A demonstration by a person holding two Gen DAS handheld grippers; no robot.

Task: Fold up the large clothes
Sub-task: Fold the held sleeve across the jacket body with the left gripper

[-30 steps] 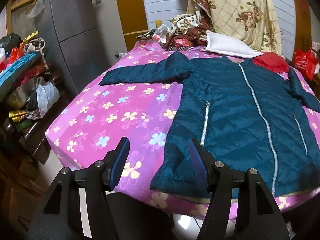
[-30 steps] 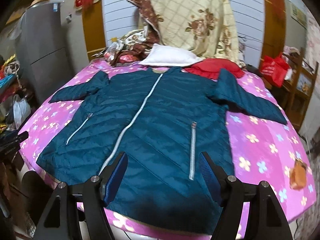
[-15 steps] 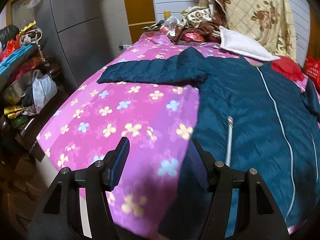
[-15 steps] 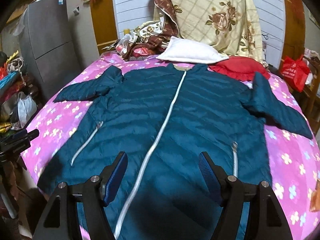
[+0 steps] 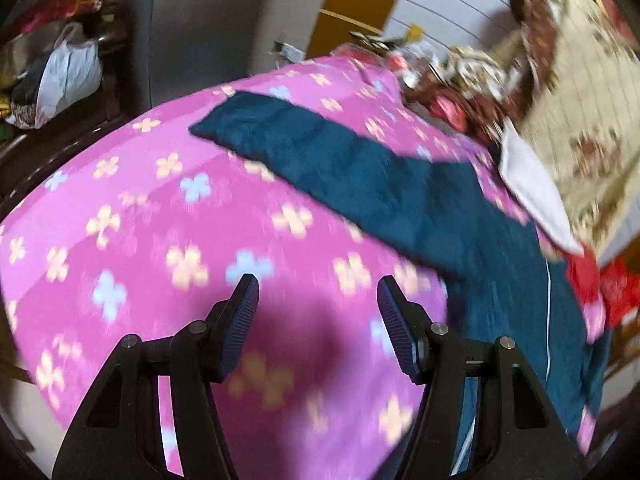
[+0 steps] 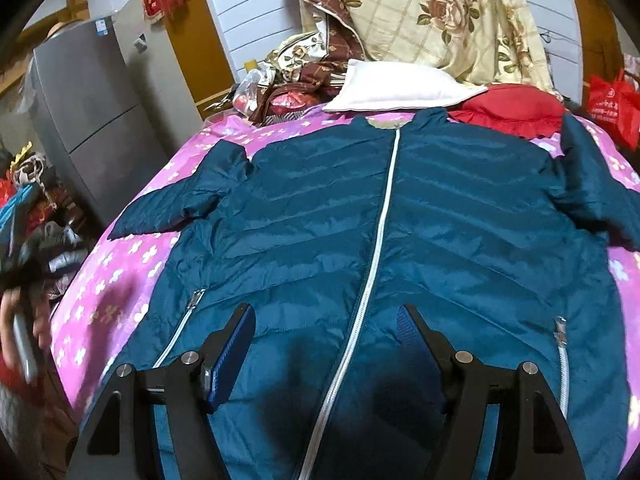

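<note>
Left gripper: fingers spread wide, nothing held. Only the pink flowered bedspread shows between the fingertips; whether they touch it cannot be told, as this view is motion-blurred. The teal padded jacket lies beyond and to the right of the right-hand finger, one sleeve stretched across the bedspread ahead of the fingertips, toward the far left.

Right gripper: fingers spread wide, nothing held, over the jacket's lower front. The white centre zip runs up between the two fingers toward the collar. One pocket zip lies just outside the left-hand finger; the other lies outside the right-hand finger, farther off. The jacket lies flat, front up, zipped, sleeves spread to both sides.

Beyond the collar: a white pillow, a red cushion to its right, and a floral quilt behind.
</note>
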